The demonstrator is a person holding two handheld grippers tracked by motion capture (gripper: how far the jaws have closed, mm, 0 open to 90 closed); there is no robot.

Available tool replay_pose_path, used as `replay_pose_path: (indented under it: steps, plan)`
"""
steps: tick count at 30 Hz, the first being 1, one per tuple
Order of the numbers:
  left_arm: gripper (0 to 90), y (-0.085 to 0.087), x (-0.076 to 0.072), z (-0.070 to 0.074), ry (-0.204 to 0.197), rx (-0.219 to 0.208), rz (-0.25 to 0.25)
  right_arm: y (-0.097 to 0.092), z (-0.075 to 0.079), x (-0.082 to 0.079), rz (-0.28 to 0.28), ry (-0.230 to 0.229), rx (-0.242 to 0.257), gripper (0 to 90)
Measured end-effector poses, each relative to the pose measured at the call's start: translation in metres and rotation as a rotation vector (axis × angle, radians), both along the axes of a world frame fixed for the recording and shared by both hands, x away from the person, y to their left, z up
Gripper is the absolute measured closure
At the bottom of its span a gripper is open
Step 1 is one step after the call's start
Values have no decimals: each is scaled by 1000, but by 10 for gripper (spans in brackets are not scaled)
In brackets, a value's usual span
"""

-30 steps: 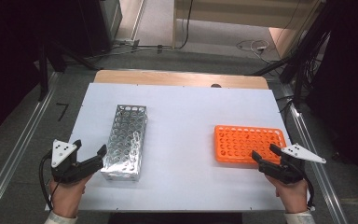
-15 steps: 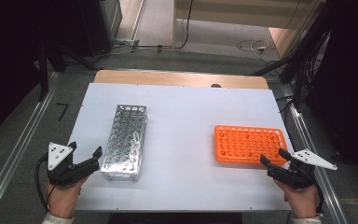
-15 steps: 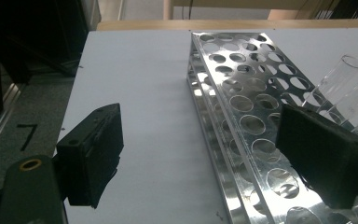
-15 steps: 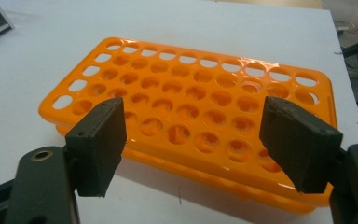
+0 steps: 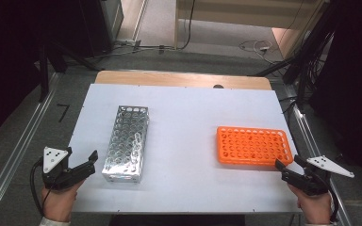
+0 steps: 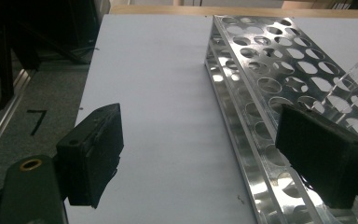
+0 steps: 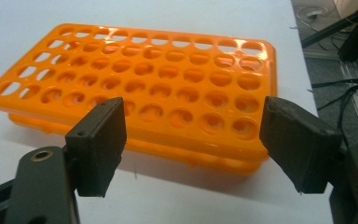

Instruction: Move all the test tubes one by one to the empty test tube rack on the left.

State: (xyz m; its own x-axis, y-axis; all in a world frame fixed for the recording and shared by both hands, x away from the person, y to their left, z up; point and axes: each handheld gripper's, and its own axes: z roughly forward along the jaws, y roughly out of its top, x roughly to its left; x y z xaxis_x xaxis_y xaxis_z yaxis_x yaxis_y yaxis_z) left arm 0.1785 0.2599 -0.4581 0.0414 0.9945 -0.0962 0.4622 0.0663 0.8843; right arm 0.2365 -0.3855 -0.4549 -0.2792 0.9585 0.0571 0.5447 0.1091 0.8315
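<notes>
shiny silver metal rack with round holes [image 5: 125, 142]: lying on white table [image 5: 188, 117], left part | flat orange plastic rack with holes [image 5: 253, 145]: right part | left gripper [image 5: 82, 166]: wide open, beside silver rack | right gripper [image 5: 287, 170]: wide open, near orange rack

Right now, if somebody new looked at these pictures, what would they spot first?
Probably the bright orange rack full of round holes, lying on the right of the white table. Next, the shiny metal rack on the left. An open black gripper waits near each: the right gripper by the orange one, the left gripper by the metal one.
</notes>
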Motion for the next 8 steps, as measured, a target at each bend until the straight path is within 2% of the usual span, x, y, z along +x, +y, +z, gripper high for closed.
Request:
replay_pose_path:
  steps: [6, 8]
  plan:
    - [148, 7, 1, -8, 24, -25, 22, -12, -4, -4, -30, 12, 3, 185]
    - [148, 8, 4, -13, 51, -33, 23, -16, -7, -6, -37, 13, -13, 171]
